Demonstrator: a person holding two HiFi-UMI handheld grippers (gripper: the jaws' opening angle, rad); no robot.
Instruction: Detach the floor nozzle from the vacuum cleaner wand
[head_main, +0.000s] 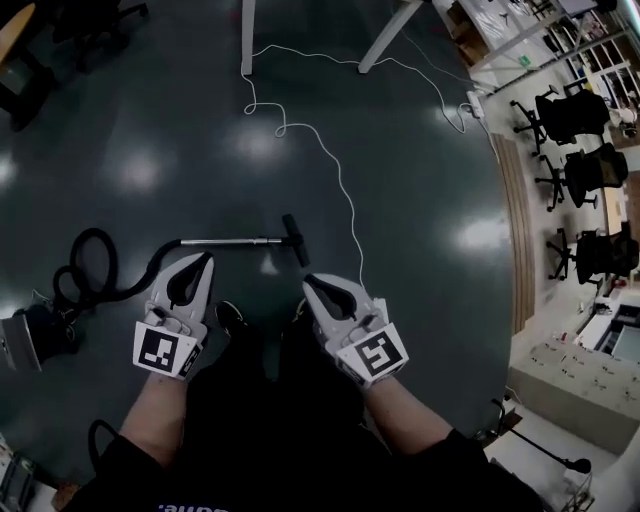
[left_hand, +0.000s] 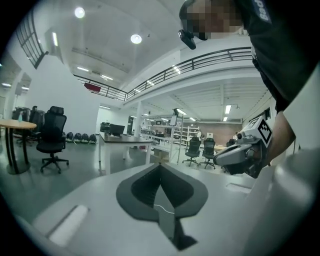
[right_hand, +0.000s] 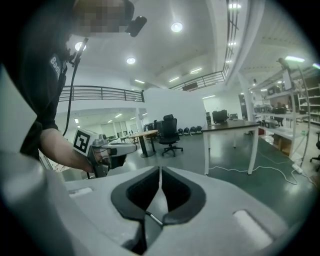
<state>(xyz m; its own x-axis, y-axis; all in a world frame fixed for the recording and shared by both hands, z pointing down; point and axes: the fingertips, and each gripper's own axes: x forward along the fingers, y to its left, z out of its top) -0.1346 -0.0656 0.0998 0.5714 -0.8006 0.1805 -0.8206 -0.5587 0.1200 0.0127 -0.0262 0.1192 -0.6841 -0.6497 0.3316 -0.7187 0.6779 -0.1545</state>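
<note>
The vacuum wand (head_main: 225, 241) lies flat on the floor (head_main: 420, 150), with the floor nozzle (head_main: 295, 240) joined at its right end. The left gripper (head_main: 207, 257) and right gripper (head_main: 308, 280) hover near it, apart from it, both with jaws closed and empty. A white cable (head_main: 345, 195) trails just right of the nozzle. Open floor runs beyond to the table legs (head_main: 247, 40).

Black nozzle (head_main: 295, 240), silver wand (head_main: 225, 241), white cable (head_main: 340, 185), dark green floor (head_main: 410, 210).

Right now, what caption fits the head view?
Shut and empty, the left gripper and right gripper hang short of the vacuum wand and floor nozzle on the floor.
</note>
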